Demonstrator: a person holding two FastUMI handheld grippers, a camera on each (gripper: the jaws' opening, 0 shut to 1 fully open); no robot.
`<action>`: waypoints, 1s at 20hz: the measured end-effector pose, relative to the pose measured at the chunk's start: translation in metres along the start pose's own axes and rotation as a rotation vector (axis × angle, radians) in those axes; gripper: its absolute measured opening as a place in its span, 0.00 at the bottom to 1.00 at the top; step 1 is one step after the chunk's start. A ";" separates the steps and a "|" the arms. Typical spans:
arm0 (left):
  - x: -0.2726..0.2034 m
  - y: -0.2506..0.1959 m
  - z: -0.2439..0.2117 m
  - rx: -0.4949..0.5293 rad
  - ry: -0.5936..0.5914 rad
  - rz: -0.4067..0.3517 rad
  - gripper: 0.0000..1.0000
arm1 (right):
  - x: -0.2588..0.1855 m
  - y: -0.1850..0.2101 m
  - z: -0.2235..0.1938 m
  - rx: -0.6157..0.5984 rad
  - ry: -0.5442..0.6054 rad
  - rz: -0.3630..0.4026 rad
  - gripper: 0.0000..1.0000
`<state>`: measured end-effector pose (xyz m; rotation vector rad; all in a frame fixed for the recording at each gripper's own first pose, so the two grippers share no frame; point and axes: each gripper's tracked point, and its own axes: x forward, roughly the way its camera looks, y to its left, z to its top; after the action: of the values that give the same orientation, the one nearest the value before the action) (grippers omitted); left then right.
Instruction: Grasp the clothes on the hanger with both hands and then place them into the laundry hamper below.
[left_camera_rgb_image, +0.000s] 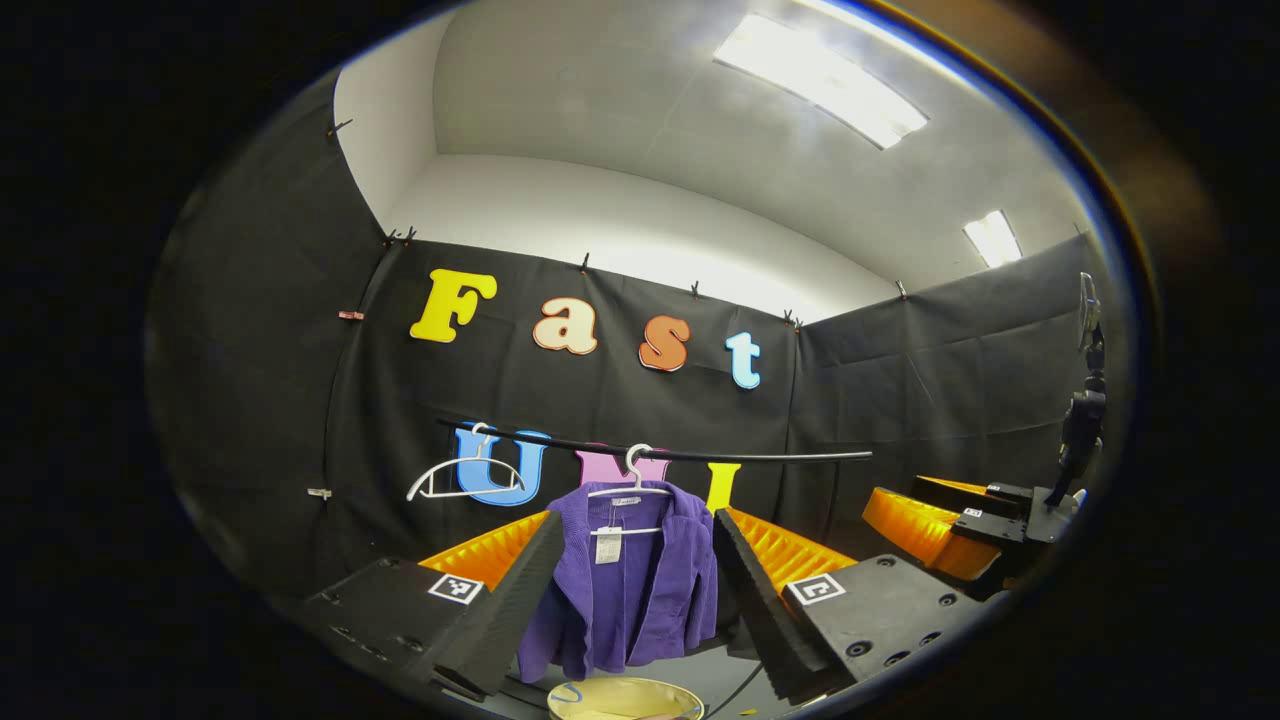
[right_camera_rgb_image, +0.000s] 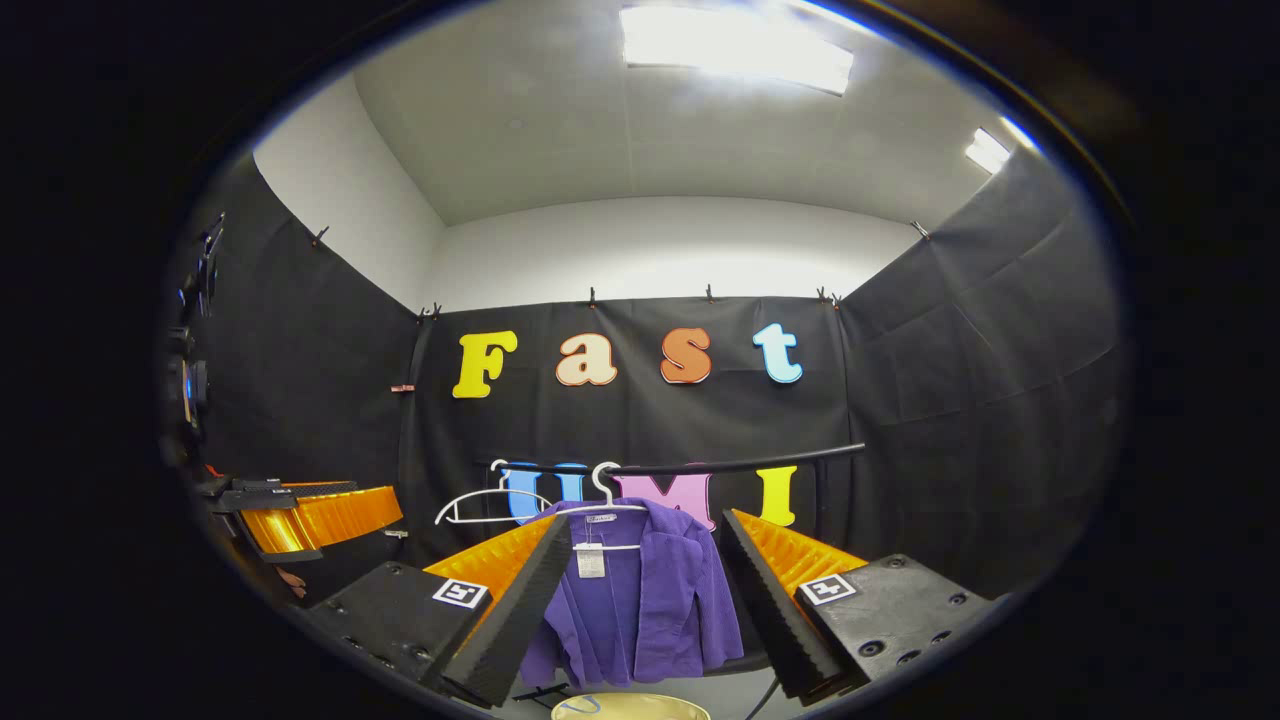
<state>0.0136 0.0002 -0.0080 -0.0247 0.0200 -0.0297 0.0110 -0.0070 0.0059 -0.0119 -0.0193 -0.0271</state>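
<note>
Purple jacket (left_camera_rgb_image: 630, 585) on white hanger (left_camera_rgb_image: 632, 487)

I count two white hangers (right_camera_rgb_image: 492, 505), one purple jacket (right_camera_rgb_image: 640, 590), one rail (right_camera_rgb_image: 740, 463) and one hamper (right_camera_rgb_image: 630, 706).

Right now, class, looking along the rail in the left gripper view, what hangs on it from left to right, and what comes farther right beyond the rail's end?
Empty white hanger → purple jacket on its own white hanger → the other gripper, held off to the right.
</note>
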 end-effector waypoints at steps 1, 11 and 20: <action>0.000 0.001 0.000 -0.001 0.003 -0.002 0.94 | 0.000 0.000 0.000 -0.003 -0.002 0.000 0.96; 0.002 0.006 -0.002 -0.007 0.015 -0.040 0.94 | -0.006 0.002 0.001 0.004 0.000 -0.041 0.96; -0.005 0.027 -0.009 -0.007 0.032 -0.120 0.94 | -0.020 0.023 0.002 -0.046 -0.007 -0.118 0.99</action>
<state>0.0090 0.0272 -0.0175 -0.0327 0.0501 -0.1500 -0.0082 0.0163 0.0072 -0.0568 -0.0265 -0.1458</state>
